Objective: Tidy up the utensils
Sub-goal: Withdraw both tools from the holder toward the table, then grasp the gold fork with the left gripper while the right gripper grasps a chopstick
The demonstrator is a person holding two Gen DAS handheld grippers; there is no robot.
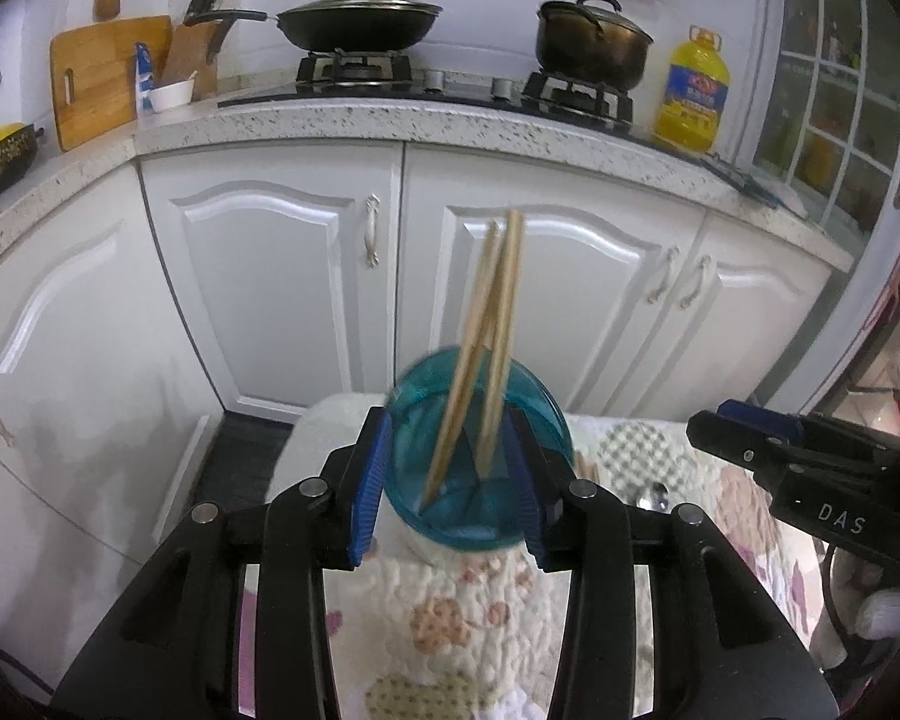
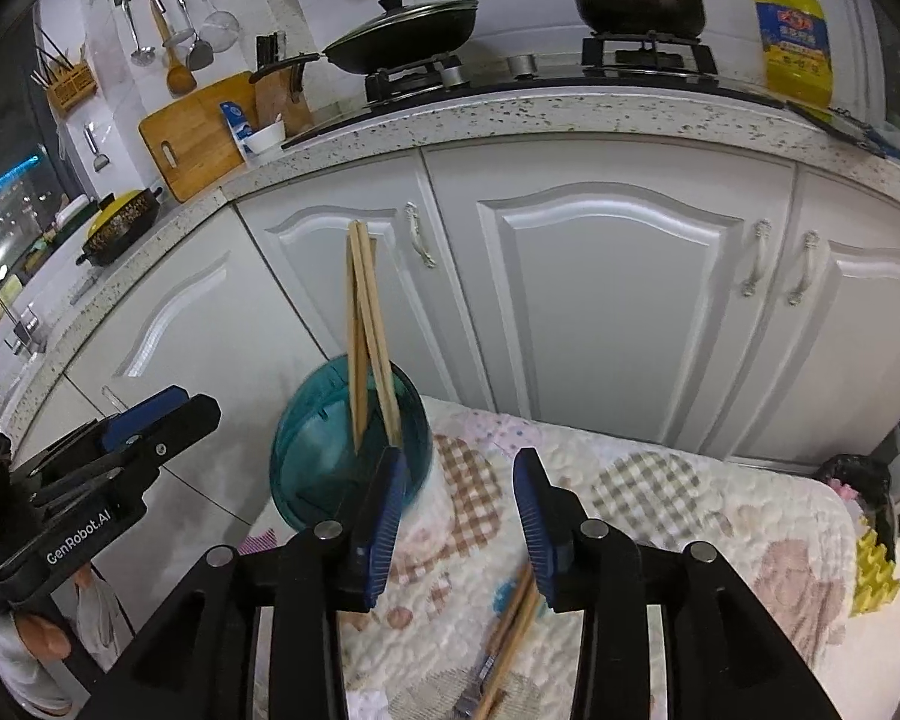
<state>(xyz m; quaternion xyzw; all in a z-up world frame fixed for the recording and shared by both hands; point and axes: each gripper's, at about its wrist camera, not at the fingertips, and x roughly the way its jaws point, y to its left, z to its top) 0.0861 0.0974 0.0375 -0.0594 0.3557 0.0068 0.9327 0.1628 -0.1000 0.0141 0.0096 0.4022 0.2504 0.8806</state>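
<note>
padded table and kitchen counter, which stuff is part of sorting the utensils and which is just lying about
Job:
- teal translucent plastic cup
- wooden chopsticks in it
- loose wooden chopsticks on quilted cloth
- metal spoon

Lying about:
- black lidded wok
- dark stockpot
- yellow oil bottle
- wooden cutting board

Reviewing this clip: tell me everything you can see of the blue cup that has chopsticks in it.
The blue cup is a round, see-through teal tumbler, plastic by its look, standing upright near the edge of a quilted patchwork cloth. Wooden chopsticks stand in it, tips down, leaning on its rim and rising well above it. In the left wrist view the left gripper straddles it with blue pads on either side; contact with the wall cannot be told. The cup looks slightly blurred.
</note>
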